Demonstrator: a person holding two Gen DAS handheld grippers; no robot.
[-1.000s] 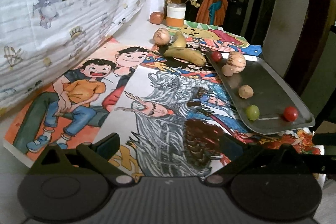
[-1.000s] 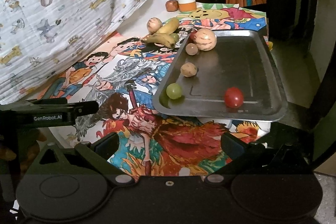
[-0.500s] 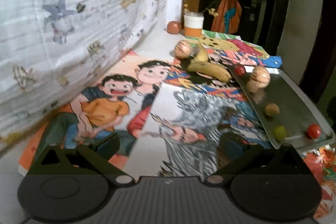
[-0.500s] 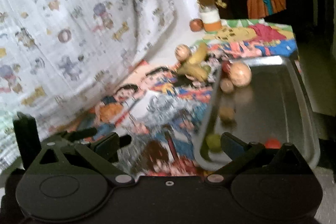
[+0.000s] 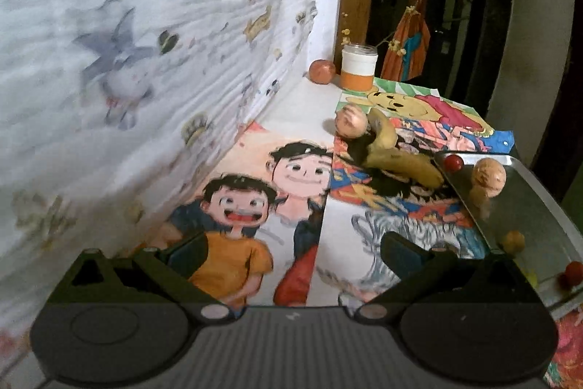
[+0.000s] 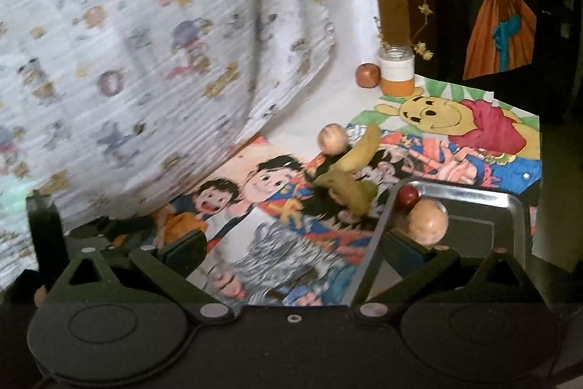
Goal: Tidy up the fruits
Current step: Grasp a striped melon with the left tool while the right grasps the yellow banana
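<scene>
Closest to us, the left gripper (image 5: 293,252) hangs over the cartoon drawings (image 5: 237,203) with its jaws wide apart and nothing in them. The right gripper (image 6: 293,252) is wide open and holds nothing too; it hangs over the near left edge of the tray (image 6: 473,203).

On the tray sit a big tan ball fruit (image 6: 428,222), a small brown one (image 5: 513,242) and red cherries (image 5: 453,163). Just left of the tray's far corner lie two bananas (image 5: 400,163), touching each other. A round pale fruit (image 5: 351,122) sits at the far end of the bananas. Well past the tray, by the wall, a reddish apple (image 5: 322,71) stands beside a white and orange jar (image 5: 358,67).

I think the fruits off the tray still need to go in. Round fruits roll easily. A bump on the tray's edge could send them rolling, and the tray is close to the table edge. A loose pinch on a banana could let it slip.
</scene>
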